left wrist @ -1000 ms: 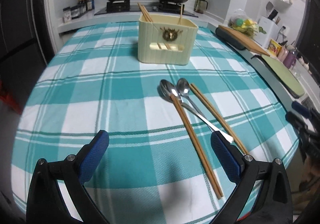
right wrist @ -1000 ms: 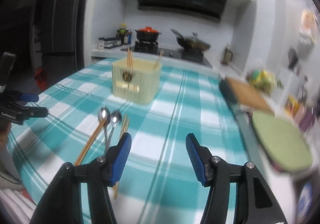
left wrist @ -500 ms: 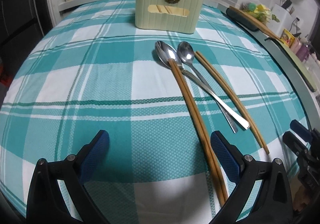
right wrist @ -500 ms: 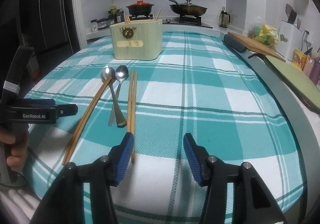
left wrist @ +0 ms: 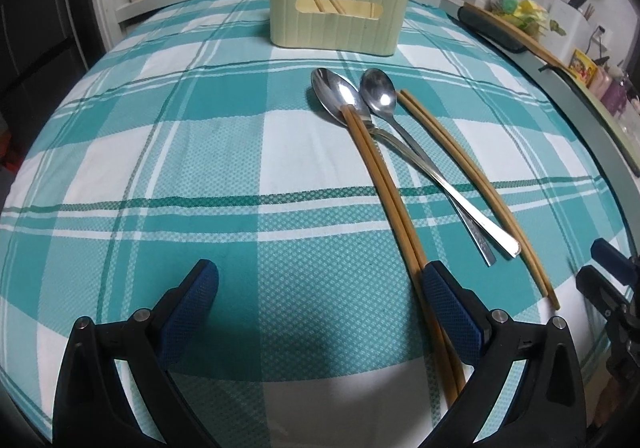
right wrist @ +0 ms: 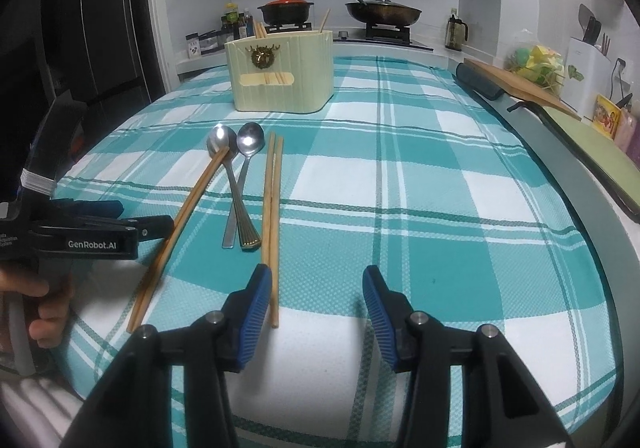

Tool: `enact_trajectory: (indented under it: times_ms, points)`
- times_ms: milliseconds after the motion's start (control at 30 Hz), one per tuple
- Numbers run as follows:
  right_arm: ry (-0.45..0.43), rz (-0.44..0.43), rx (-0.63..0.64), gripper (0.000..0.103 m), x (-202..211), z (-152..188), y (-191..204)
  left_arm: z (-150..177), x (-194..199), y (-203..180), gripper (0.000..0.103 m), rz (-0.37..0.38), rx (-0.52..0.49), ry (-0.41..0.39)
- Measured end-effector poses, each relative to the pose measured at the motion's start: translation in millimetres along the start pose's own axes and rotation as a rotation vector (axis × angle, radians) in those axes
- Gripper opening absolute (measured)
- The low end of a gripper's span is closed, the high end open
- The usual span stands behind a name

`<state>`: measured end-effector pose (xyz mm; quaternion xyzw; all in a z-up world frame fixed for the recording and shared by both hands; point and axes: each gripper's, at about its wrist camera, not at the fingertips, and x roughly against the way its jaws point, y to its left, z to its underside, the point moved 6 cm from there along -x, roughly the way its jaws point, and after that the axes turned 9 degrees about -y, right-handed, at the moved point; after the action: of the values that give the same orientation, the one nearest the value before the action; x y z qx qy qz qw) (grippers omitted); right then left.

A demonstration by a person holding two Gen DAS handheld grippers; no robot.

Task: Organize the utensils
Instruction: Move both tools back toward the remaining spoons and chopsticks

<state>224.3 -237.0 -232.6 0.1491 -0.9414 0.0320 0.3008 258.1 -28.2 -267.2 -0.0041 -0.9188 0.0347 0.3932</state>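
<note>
Left gripper: jaws wide apart, nothing between them; its right pad sits over the near ends of the left pair of brown wooden chopsticks. Right gripper: jaws partly open, empty, narrower than a second ago; the second chopstick pair lies just beside its left pad. Both grippers are lower over the teal-and-white checked table than before. Two steel spoons lie between the pairs, handles crossing. Beyond stands the cream ribbed utensil holder.
</note>
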Motion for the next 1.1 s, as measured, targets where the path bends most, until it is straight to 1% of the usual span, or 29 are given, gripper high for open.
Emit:
enact_trajectory:
  times_ms: [100, 167, 267, 333, 400, 533, 600, 700, 800, 833, 967, 1033, 1100]
  points:
    - [0.010, -0.006, 0.000, 0.048, -5, 1, 1, 0, 0, 2, 0.102, -0.002, 0.001, -0.002]
    - [0.019, -0.014, -0.005, 0.043, -8, 2, 1, -2, -1, 6, 0.102, -0.012, 0.013, -0.003]
    - [0.036, -0.021, -0.020, 0.042, -15, 2, -1, -4, -4, 9, 0.102, -0.033, 0.018, -0.003]
    - [0.045, -0.025, -0.027, 0.042, -18, 1, -1, -3, -9, 4, 0.101, -0.060, -0.025, 0.015]
    - [0.050, -0.024, -0.035, 0.042, -21, 1, -1, -3, -8, 0, 0.101, -0.043, -0.026, 0.021]
    - [0.042, -0.022, -0.050, 0.042, -19, 0, -2, -5, -1, 8, 0.101, 0.006, 0.065, 0.018]
    - [0.032, -0.022, -0.049, 0.042, -15, -1, -2, -6, -1, 8, 0.101, 0.012, 0.083, 0.013]
    - [0.034, -0.023, -0.047, 0.042, -15, 0, -1, -5, -6, 0, 0.101, -0.027, 0.016, 0.020]
    - [0.031, -0.024, -0.047, 0.042, -14, 0, 0, -4, -8, -4, 0.101, -0.046, -0.019, 0.024]
    - [0.029, -0.021, -0.045, 0.042, -13, -1, 0, -4, -8, -5, 0.101, -0.043, -0.016, 0.026]
    - [0.022, -0.014, -0.041, 0.042, -11, -2, -1, -9, -1, -3, 0.101, 0.007, 0.049, 0.017]
    - [0.018, -0.015, -0.041, 0.042, -10, -2, -2, -10, 0, -5, 0.101, 0.007, 0.040, 0.009]
    - [0.018, -0.016, -0.039, 0.042, -9, -2, -1, -7, -6, -9, 0.101, 0.003, 0.018, 0.029]
